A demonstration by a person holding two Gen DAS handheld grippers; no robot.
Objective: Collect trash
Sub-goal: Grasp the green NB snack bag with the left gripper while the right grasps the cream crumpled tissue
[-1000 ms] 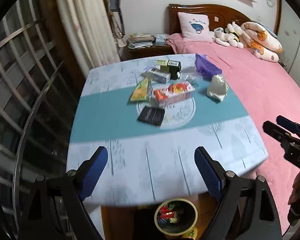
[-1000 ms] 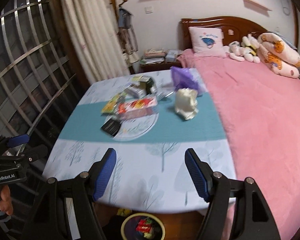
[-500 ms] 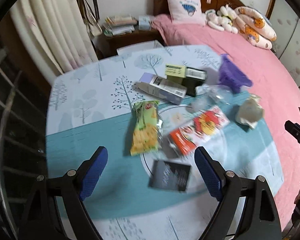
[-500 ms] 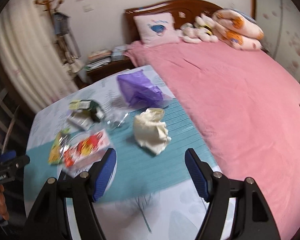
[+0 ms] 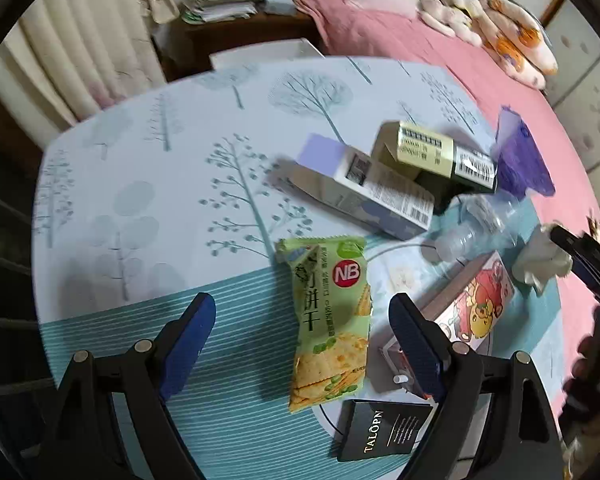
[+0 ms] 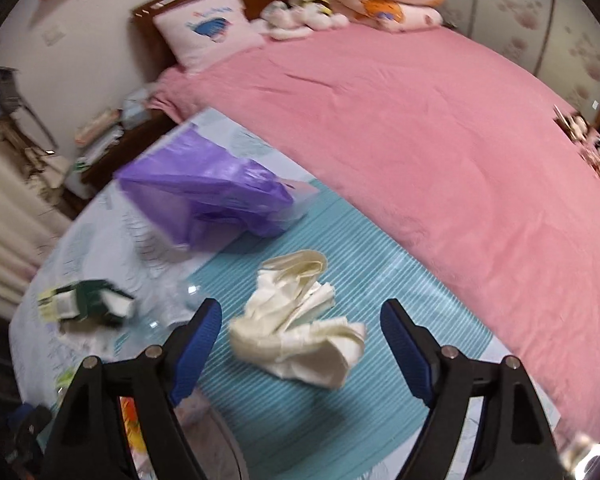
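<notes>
Left tool [image 5: 302, 342] apart over green packet [image 5: 330, 324]; right tool [image 6: 301, 338] opening – purple bag [image 6: 204, 196] contents unclear.

Left gripper [image 5: 302, 344] pitched steeply down, jaws wide, nothing gripped. Right gripper [image 6: 301, 336] likewise, jaws opening.

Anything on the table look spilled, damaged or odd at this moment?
Nothing spilled. The clutter is the trash itself: a crumpled cream wad, a purple bag slumped on its side, and a clear plastic bottle lying flat.
</notes>
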